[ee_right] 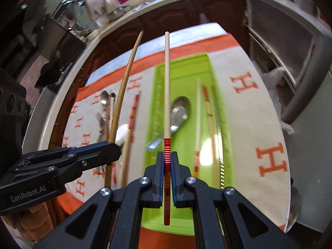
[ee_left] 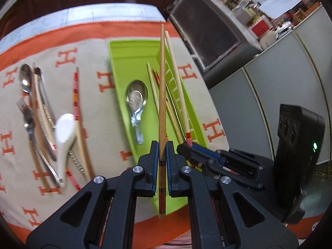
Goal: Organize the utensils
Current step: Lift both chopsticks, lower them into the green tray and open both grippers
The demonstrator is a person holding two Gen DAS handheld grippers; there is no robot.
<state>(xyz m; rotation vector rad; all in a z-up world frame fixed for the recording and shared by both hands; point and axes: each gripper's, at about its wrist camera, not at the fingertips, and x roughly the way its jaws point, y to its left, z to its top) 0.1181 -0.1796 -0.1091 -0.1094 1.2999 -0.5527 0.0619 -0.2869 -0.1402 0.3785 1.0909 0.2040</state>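
Holding one chopstick in each hand, I hang over the green tray (ee_left: 132,47) on the desk. My left fingers (ee_left: 162,151) squeeze the brown chopstick (ee_left: 162,95). My right fingers (ee_right: 167,166) squeeze the white chopstick (ee_right: 167,83) by its red stripes. The sticks point far out and could bump or slip. The left tool reads "GenRobot.AI" (ee_right: 28,195). The cloth (ee_right: 259,112) has big orange "H" letters.

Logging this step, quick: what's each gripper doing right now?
Left gripper: shut on a brown bamboo chopstick.
Right gripper: shut on a pale wooden chopstick with a red-striped handle.
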